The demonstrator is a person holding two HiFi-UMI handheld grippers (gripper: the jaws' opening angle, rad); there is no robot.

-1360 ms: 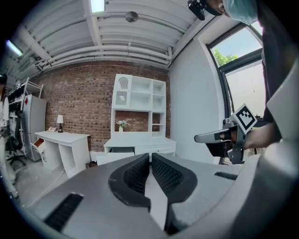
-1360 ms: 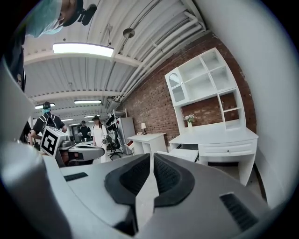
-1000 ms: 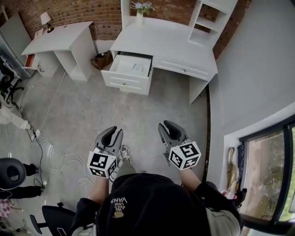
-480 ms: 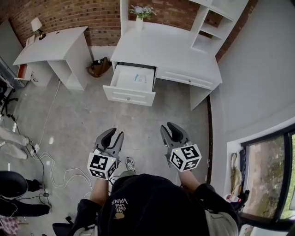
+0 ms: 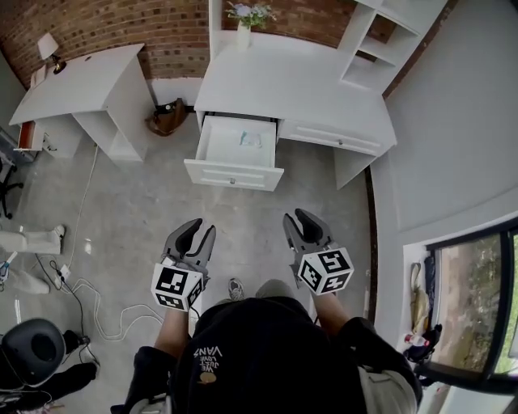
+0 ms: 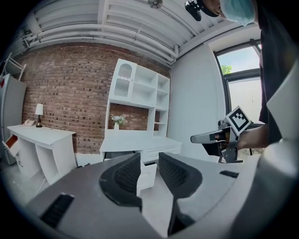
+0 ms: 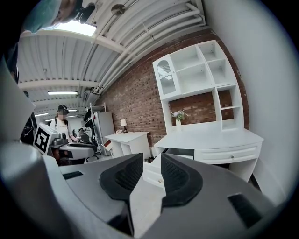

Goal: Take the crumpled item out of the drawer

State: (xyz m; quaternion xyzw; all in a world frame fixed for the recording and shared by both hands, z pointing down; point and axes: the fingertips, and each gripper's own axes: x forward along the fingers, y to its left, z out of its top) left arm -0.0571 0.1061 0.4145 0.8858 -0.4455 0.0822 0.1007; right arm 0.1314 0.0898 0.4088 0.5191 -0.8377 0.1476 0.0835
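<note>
**Change since the earlier head views:** the white surface (image 5: 283, 81) and its open drawer (image 5: 233, 174) now sit lower and larger in frame. The left hand-held gripper (image 5: 202, 230) and the right hand-held gripper (image 5: 296, 220) have come nearer to them across the grey floor (image 5: 137, 210). The jaws of the right hand-held gripper have just been opening, with nothing between them.

**Hand-held grippers:** the 2 are level with each other and apart, both pointing toward the drawer and well short of it.
- **Left gripper view:** the jaws stand partly apart and hold nothing. The drawer front shows far off through the gap.
- **Right gripper view:** the jaws stand partly apart at a similar gap and are also empty, with the drawer beyond them.

**Task item:** the crumpled item (image 5: 251, 140), pale and bluish, lies inside the pulled-out drawer, toward its back right part. Neither hand-held gripper touches it.

**Surroundings:**
- A vase (image 5: 243, 20) with flowers stands at the back of the surface against the brick wall (image 5: 146, 24).
- A white shelf unit (image 5: 380, 40) rises on the right part of the surface.
- A brown bag (image 5: 166, 117) lies on the floor between the surface and a second surface (image 5: 73, 81) to the left.
</note>
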